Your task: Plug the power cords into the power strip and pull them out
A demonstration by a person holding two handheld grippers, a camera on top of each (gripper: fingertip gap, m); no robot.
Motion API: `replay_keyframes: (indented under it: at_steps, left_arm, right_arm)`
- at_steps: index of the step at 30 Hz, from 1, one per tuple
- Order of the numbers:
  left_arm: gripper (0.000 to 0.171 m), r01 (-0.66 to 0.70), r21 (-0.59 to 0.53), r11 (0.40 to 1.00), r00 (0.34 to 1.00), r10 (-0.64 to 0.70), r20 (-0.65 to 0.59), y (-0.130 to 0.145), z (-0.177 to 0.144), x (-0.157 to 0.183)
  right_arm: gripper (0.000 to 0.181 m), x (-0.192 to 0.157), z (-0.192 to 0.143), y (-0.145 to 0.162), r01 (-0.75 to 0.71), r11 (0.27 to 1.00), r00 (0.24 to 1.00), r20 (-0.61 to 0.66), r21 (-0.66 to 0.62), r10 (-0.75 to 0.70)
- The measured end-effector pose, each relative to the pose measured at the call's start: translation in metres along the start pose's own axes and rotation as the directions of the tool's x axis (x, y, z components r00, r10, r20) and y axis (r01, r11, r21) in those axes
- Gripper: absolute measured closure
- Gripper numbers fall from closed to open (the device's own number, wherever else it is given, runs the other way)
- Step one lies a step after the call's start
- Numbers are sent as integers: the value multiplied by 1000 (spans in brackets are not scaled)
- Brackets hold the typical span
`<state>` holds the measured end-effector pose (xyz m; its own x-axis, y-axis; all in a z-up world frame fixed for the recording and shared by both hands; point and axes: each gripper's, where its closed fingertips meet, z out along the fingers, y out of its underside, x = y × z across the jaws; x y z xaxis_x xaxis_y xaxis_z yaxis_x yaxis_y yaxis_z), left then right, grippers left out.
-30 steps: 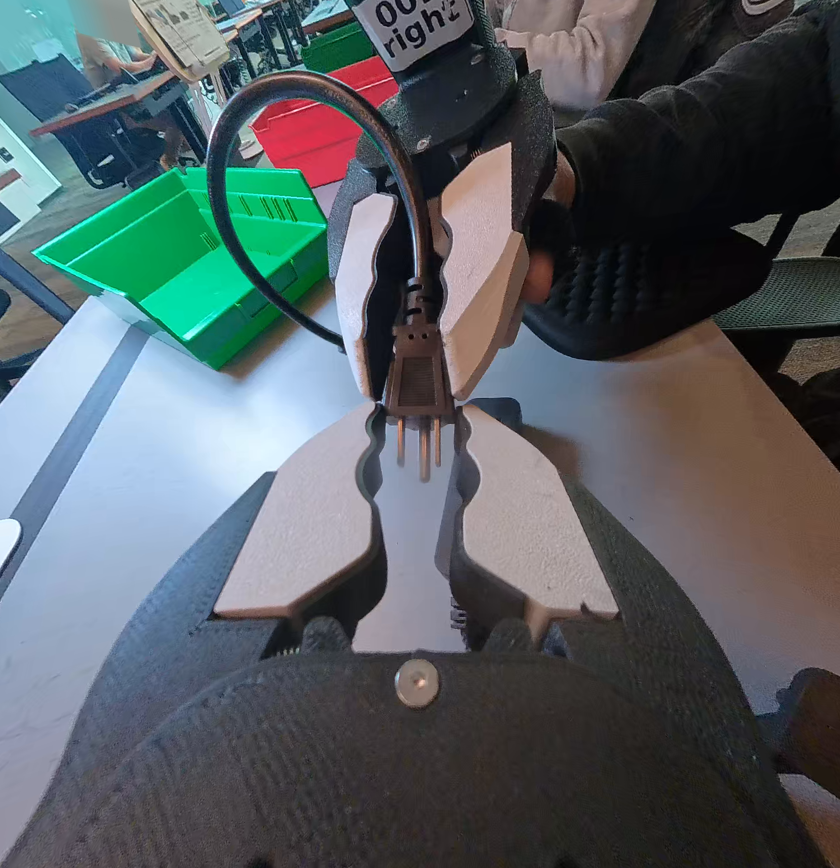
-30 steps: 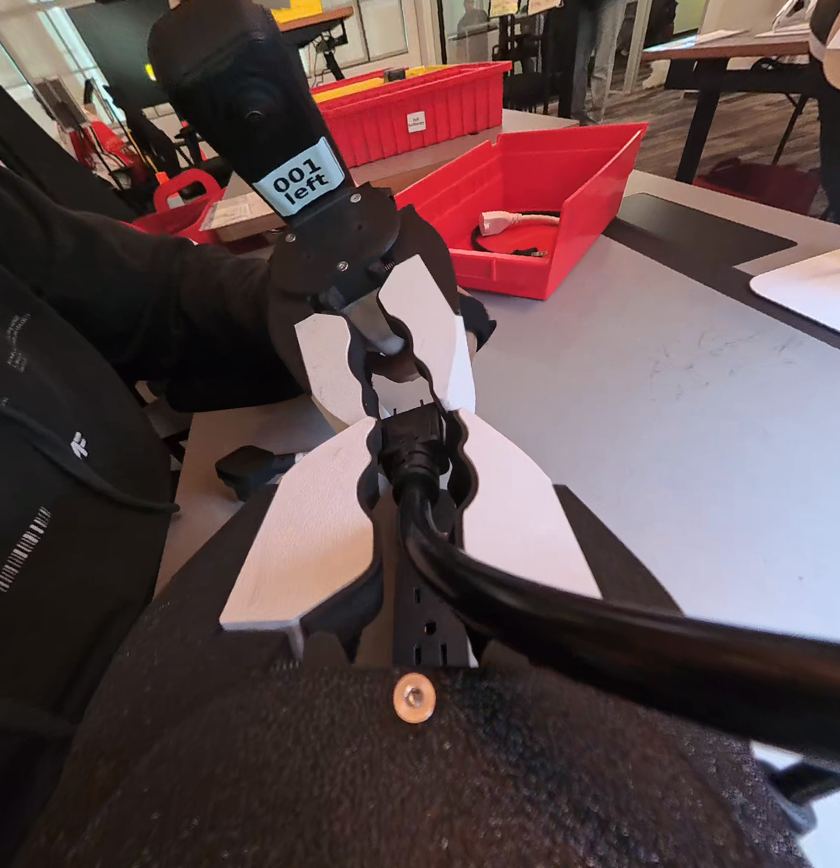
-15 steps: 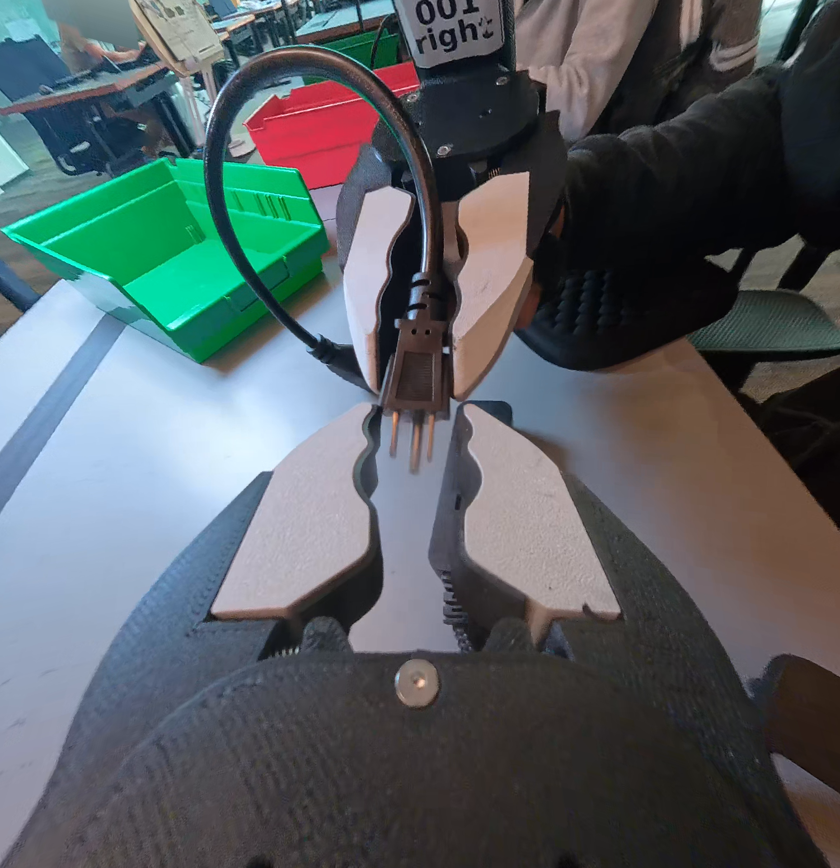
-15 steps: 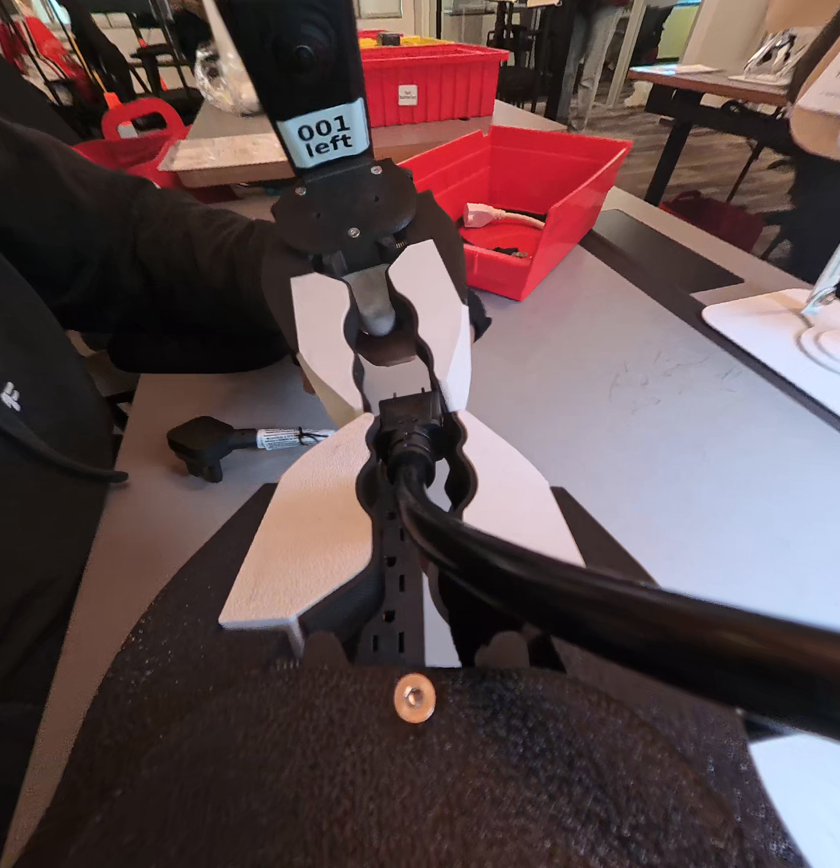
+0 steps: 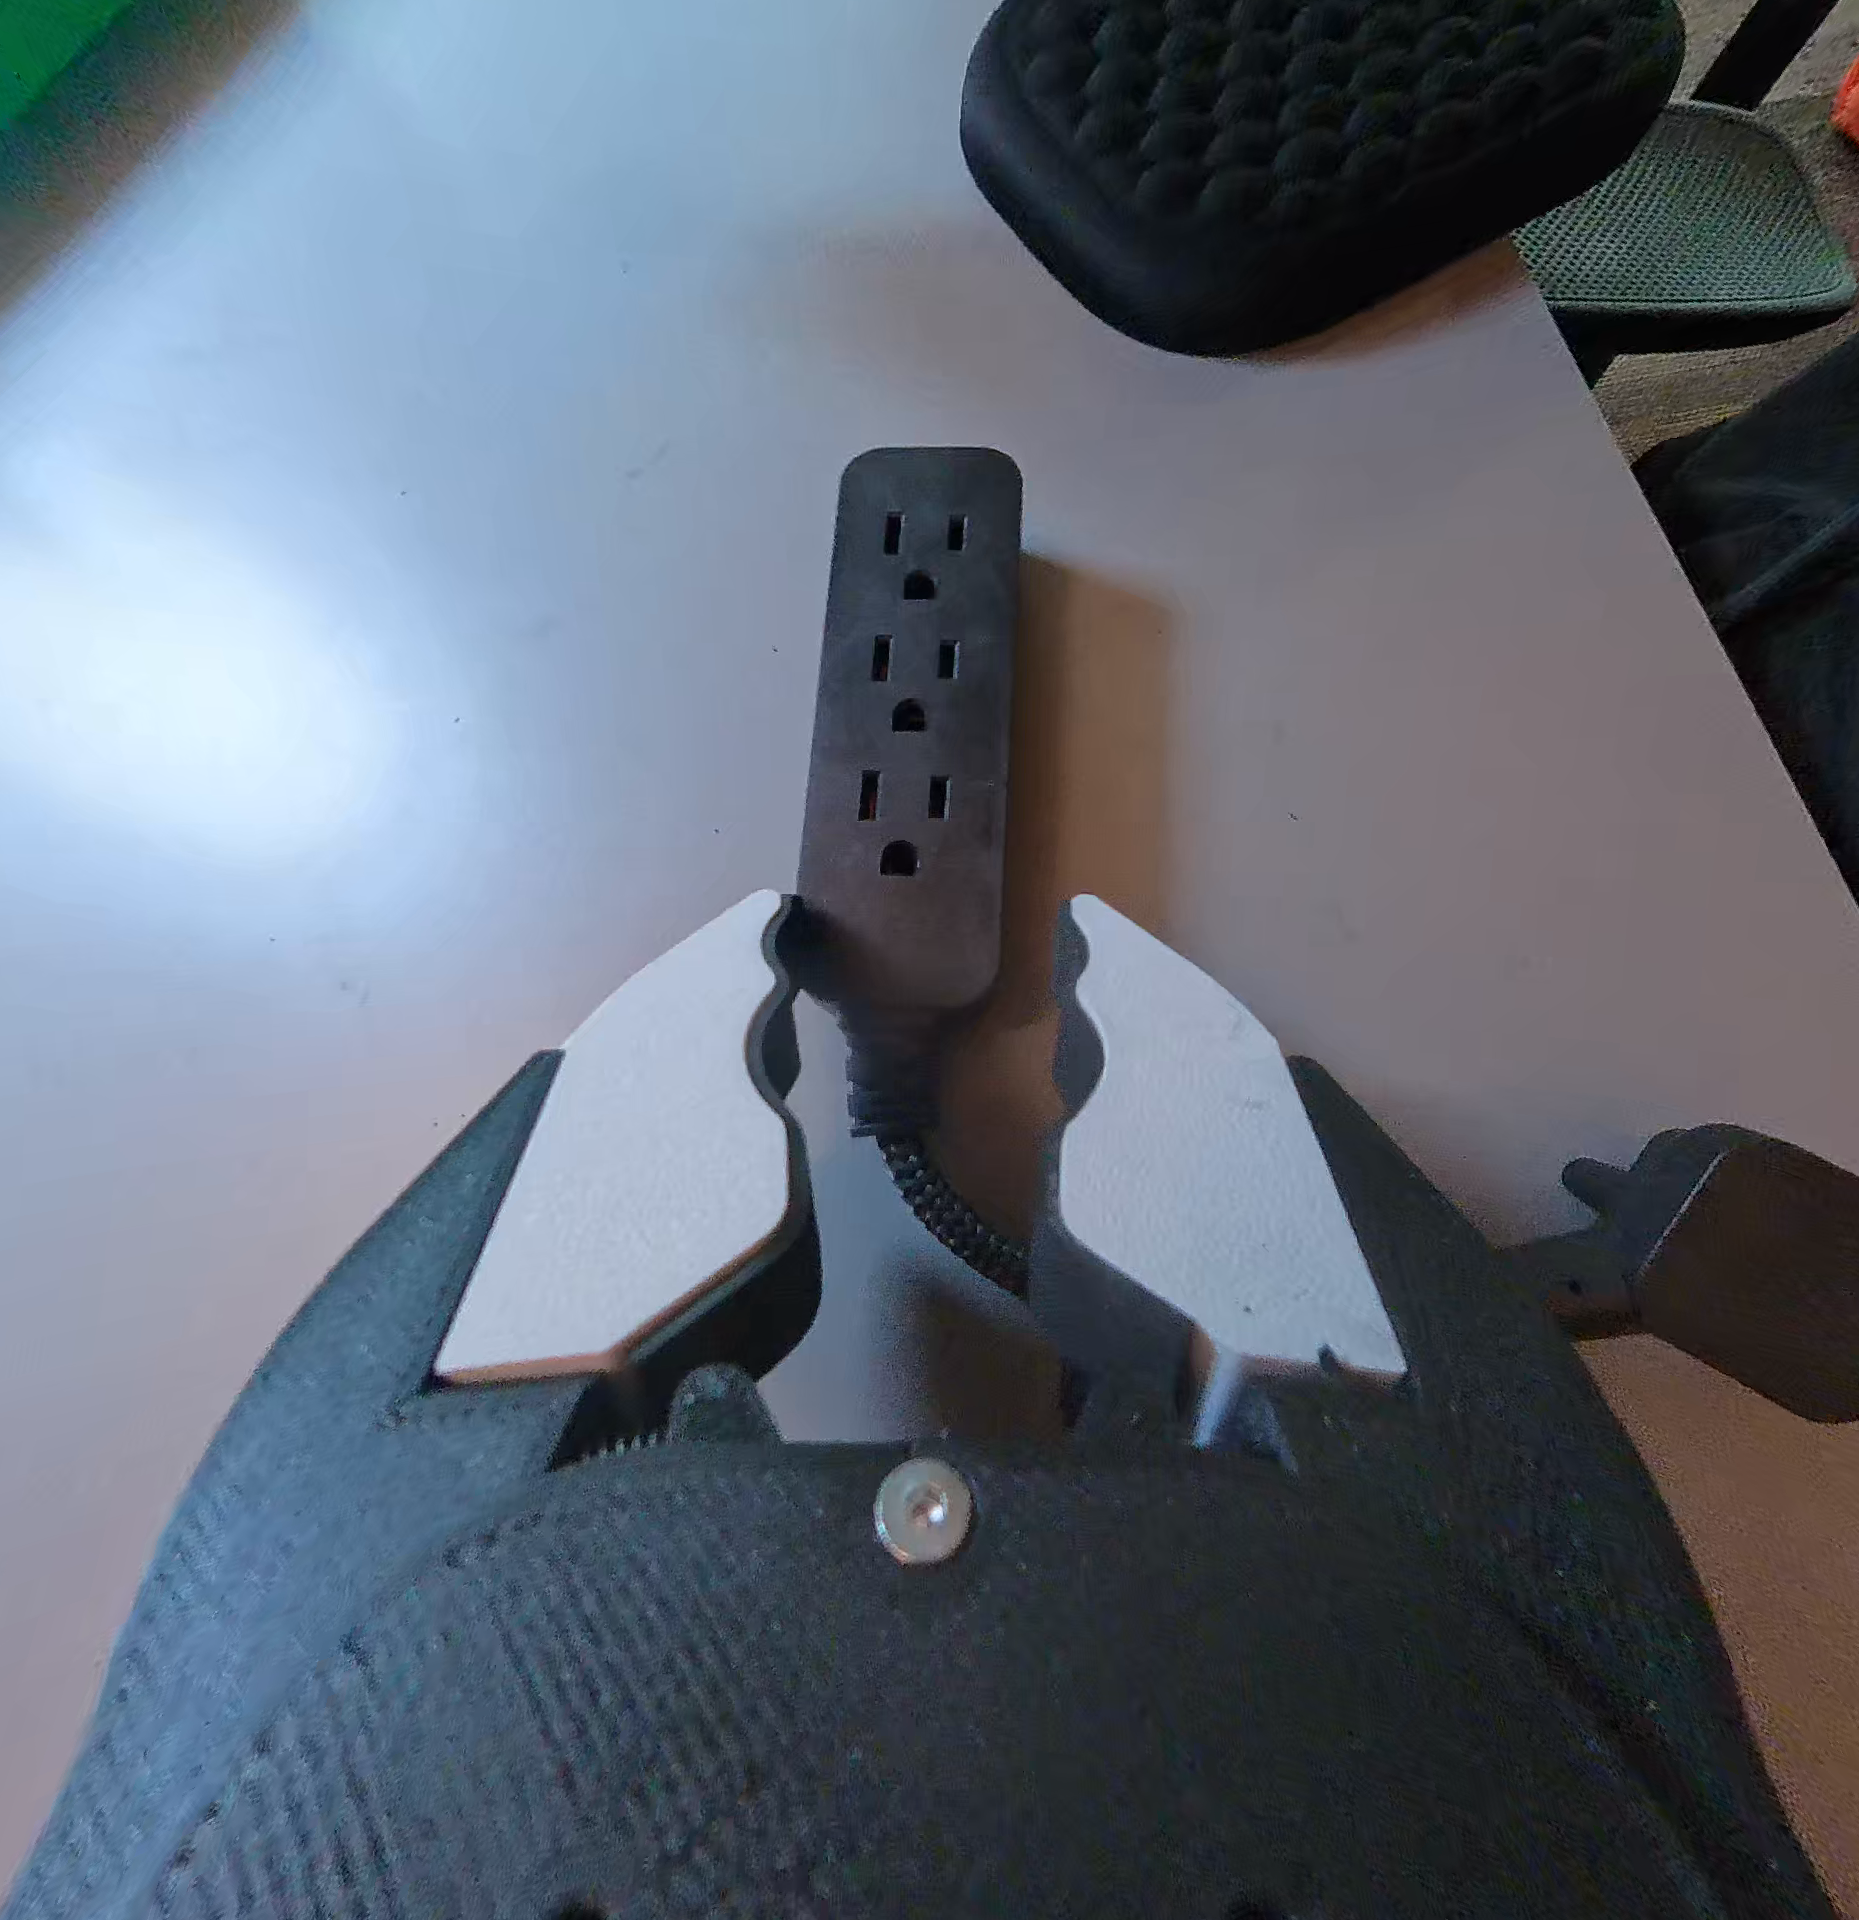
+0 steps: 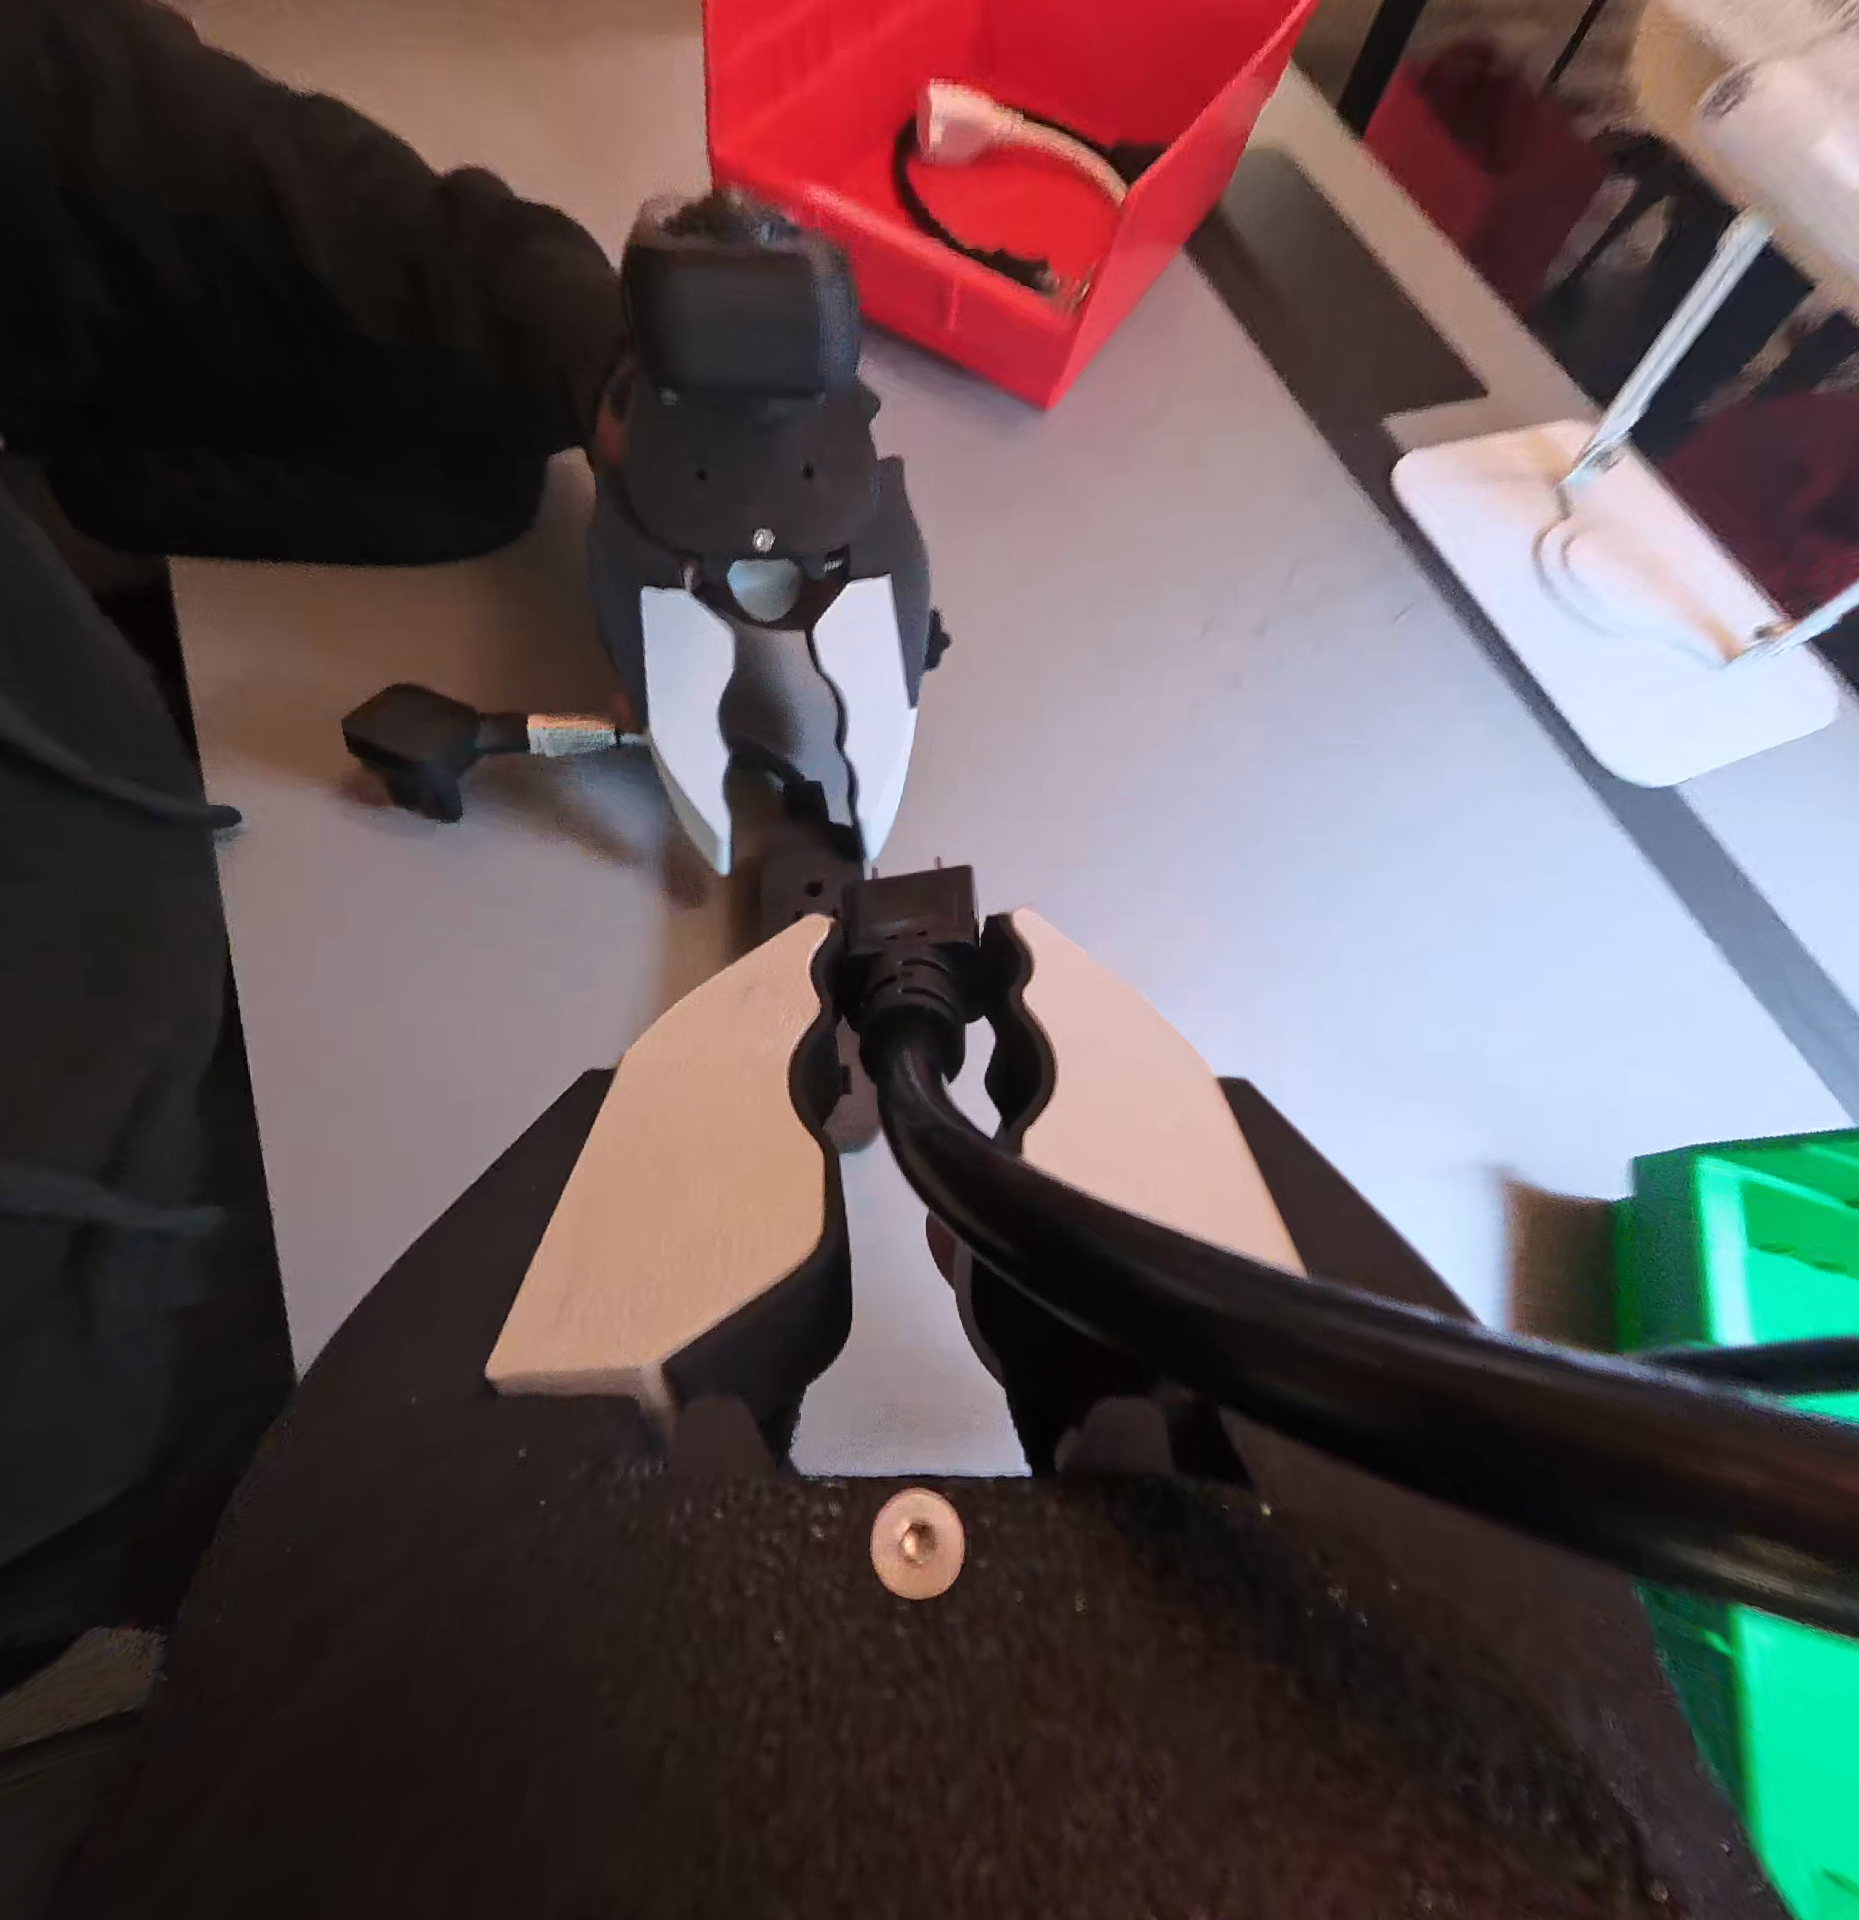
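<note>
A black power strip [image 5: 920, 727] with three empty outlets lies flat on the grey table [image 5: 385, 727]. My left gripper [image 5: 925, 925] is open, its fingertips on either side of the strip's near end, with a gap on the right side. The strip's braided cord [image 5: 946, 1216] runs back between the fingers. My right gripper [image 6: 912, 935] is shut on a black plug [image 6: 909, 899], prongs pointing away, just short of the strip [image 6: 800, 883]. The plug's thick cord [image 6: 1268, 1340] trails to the lower right. The left gripper [image 6: 790, 821] also shows in the right wrist view.
The strip's own flat plug [image 6: 416, 743] lies on the table to the left. A red bin [image 6: 1091, 312] holding a white cord stands behind, a green bin [image 6: 1777, 1351] at the right, a white stand base [image 6: 1611, 623] farther right. A black cushion [image 5: 1309, 156] overhangs the table's edge. The grippers' ends are close to 15 cm from one another.
Both grippers have tipped down toward the table. The left gripper has opened wider and the strip now lies flat. The right gripper, still holding the plug, has drawn back from it.
</note>
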<state>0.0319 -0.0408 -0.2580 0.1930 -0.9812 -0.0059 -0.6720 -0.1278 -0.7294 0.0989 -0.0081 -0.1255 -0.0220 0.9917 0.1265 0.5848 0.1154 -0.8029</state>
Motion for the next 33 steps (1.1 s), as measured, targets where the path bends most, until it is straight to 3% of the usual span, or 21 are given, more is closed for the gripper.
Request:
replay_keyframes:
  at_steps: [7,15,25,33]
  left_arm:
    - [119,38,-28,999,998,-36,51,7,-1,-10]
    - [130,42,-39,998,998,-41,45,10,5,-8]
    - [130,115,-47,992,986,-109,129,14,2,-24]
    - [131,380,-40,924,880,-348,322,32,-16,-60]
  right_arm:
    - [154,-21,45,26,-58,997,991,115,-50,63]
    - [154,-26,75,34,-19,985,982,182,-169,50]
    - [154,-9,67,32,-74,991,989,120,-109,87]
    - [153,7,53,44,-146,987,989,22,-69,148]
